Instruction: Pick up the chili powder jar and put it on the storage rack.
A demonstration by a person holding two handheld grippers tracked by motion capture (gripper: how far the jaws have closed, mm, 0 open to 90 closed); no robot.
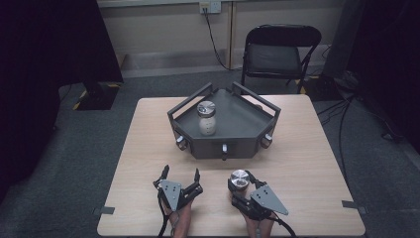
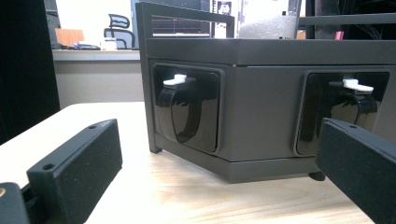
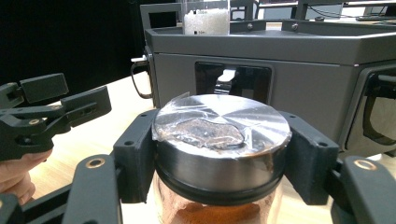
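Note:
A dark grey angular tray (image 1: 242, 141) with rails and front knobs stands mid-table, holding a glass jar of white grains with a metal lid (image 1: 206, 118). My right gripper (image 1: 240, 184) is shut on a second jar with a silver lid (image 3: 219, 126) and brown contents, in front of the tray. The lid fills the space between its pads (image 3: 137, 154). My left gripper (image 1: 180, 176) stands open at the left, nothing between its fingers (image 2: 77, 165), facing the tray's front face (image 2: 261, 116) with its black latches.
The wooden table (image 1: 148, 148) has free room left and right of the tray. A black folding chair (image 1: 280, 49) stands beyond the far edge. Cables (image 1: 341, 129) run over the floor at the right. In the right gripper view my left gripper (image 3: 46, 112) shows at the left.

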